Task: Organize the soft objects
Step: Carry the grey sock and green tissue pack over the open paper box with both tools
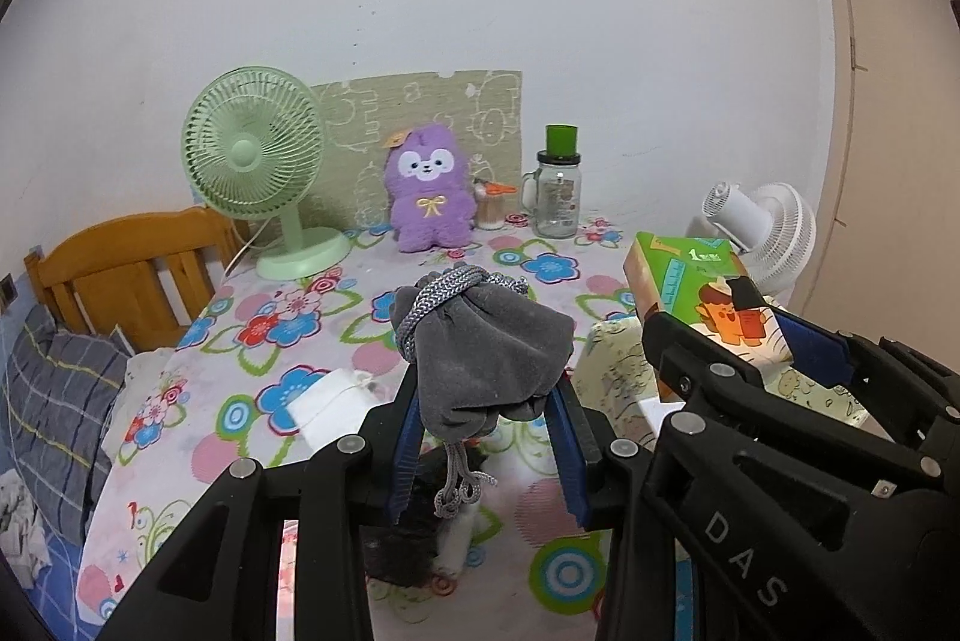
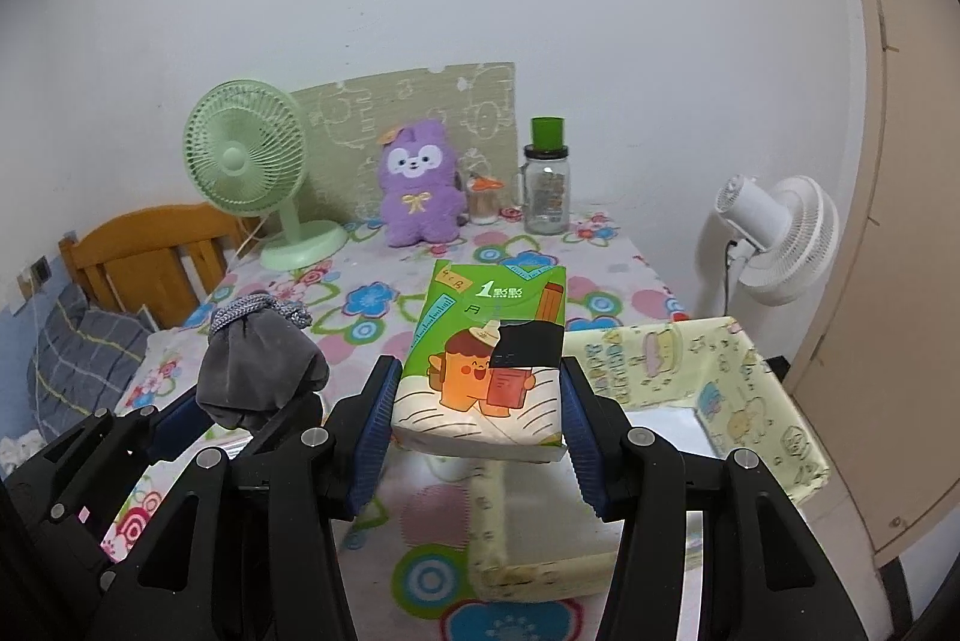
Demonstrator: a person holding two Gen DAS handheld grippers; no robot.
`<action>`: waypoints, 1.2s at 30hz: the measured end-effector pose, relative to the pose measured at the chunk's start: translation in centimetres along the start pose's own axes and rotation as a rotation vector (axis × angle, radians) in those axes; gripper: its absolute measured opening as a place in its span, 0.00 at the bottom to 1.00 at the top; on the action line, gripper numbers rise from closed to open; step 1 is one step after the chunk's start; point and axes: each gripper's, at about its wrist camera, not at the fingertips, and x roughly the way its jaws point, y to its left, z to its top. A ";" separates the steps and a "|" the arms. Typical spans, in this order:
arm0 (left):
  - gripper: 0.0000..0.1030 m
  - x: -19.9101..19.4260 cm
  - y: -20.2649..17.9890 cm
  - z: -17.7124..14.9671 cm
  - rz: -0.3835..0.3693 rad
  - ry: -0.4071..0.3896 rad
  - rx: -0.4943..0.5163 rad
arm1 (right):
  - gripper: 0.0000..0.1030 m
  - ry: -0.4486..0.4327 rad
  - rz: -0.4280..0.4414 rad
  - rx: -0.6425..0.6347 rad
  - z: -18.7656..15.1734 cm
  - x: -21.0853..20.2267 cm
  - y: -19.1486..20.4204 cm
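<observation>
My left gripper [image 1: 483, 389] is shut on a grey drawstring pouch [image 1: 486, 353] and holds it above the flowered tablecloth [image 1: 288, 323]. My right gripper [image 2: 477, 419] is shut on a green tissue pack [image 2: 486, 371], held over the near left corner of a pale yellow fabric bin [image 2: 774, 401]. The tissue pack [image 1: 702, 293] and bin [image 1: 612, 377] also show at the right of the left wrist view. The pouch [image 2: 258, 371] shows at the left of the right wrist view. A purple plush toy [image 1: 427, 188] sits at the back of the table.
A green desk fan [image 1: 255, 161] stands back left, a glass jar with a green lid [image 1: 557, 188] back right. A white fan [image 2: 780, 233] stands off the right edge. A wooden headboard [image 1: 120, 269] and bedding lie left. A white object [image 1: 327, 404] lies below the pouch.
</observation>
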 end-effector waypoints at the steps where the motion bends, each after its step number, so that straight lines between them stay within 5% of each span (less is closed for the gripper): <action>1: 0.38 0.2 -0.4 0.1 -0.003 0.002 0.005 | 0.54 0.001 -0.004 0.004 0.0 0.1 -0.4; 36: 0.40 6.9 -10.5 0.8 -0.114 0.086 0.063 | 0.54 0.061 -0.044 0.062 -0.5 4.6 -11.5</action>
